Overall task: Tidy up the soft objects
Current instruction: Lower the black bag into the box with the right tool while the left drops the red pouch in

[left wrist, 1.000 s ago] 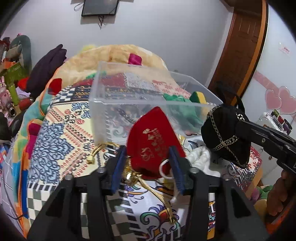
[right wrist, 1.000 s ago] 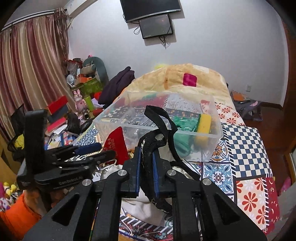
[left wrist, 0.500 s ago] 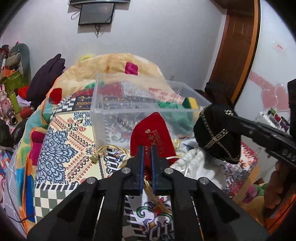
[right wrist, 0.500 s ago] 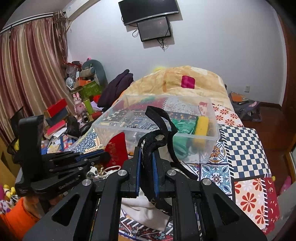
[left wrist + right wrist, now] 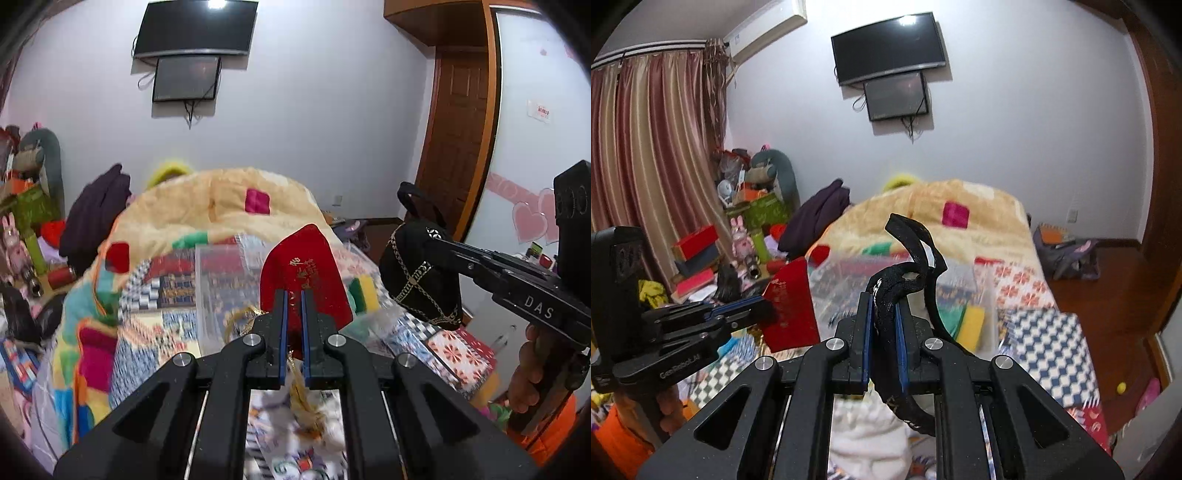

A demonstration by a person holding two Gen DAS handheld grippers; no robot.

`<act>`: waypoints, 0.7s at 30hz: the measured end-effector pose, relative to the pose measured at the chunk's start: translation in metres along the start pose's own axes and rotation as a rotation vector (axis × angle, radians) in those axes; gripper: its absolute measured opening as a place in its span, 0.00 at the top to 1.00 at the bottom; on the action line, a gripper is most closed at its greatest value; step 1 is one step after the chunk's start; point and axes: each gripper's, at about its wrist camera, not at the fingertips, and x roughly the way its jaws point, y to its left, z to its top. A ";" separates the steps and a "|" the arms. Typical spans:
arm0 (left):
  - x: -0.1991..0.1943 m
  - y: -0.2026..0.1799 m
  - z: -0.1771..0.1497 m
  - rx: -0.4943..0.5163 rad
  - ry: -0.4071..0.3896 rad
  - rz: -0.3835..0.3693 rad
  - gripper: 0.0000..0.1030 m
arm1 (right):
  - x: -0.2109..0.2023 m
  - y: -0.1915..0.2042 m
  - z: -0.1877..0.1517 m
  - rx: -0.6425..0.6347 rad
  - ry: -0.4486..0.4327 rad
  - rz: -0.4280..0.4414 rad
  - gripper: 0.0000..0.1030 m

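left gripper (image 5: 292, 325) pinches red velvet pouch w/ gold lettering (image 5: 304, 275), held up. right gripper (image 5: 882, 332) clamps black chain-trimmed fabric bag (image 5: 421, 277) by its strap. beyond, blurry, prob. clear plastic storage bin (image 5: 221, 280) on patchwork quilt (image 5: 147, 306).

Velvety red pouch (image 5: 306, 273); clear glossy plastic bin (image 5: 221, 295).

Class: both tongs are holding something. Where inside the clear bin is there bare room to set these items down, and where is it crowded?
In the clear bin, the left and middle floor looks bare. The right end is crowded by green and yellow soft items. In front, the white fabric fills the bed.
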 end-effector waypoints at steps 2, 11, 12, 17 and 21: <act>0.007 0.002 0.011 0.006 -0.001 0.002 0.95 | 0.006 -0.001 0.007 -0.005 -0.007 -0.007 0.90; 0.067 0.013 0.029 0.021 0.061 0.074 0.95 | 0.058 -0.004 0.014 -0.032 0.059 -0.028 0.90; 0.076 0.015 0.027 0.018 0.079 0.079 0.95 | 0.065 -0.005 0.013 -0.031 0.077 -0.026 0.90; 0.108 0.019 0.009 0.011 0.161 0.084 0.95 | 0.100 -0.009 -0.002 -0.013 0.198 -0.009 0.90; 0.125 0.023 -0.002 -0.003 0.218 0.060 0.95 | 0.118 -0.011 -0.014 0.000 0.280 0.006 0.90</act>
